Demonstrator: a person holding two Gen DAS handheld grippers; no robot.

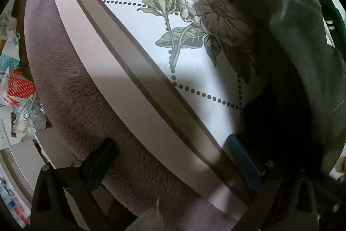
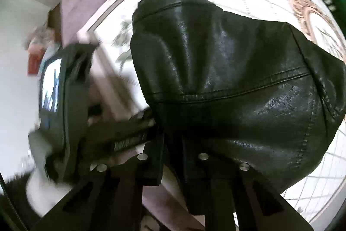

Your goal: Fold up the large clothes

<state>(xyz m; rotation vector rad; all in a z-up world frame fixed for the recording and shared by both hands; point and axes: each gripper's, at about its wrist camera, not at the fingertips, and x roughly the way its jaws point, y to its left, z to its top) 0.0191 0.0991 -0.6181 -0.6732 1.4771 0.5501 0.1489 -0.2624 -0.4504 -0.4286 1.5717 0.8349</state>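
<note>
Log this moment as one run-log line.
left tool: open, empty | right tool: shut on black leather jacket | surface: floral sheet

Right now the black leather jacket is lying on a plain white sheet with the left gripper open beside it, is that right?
Not quite. The sheet is not plain: the left wrist view shows a flower print and dotted diamond lines on it. The rest stands: the black leather jacket lies on it and the left gripper is open beside it.

Both wrist views close above jacket (image 1: 292, 40)
</note>
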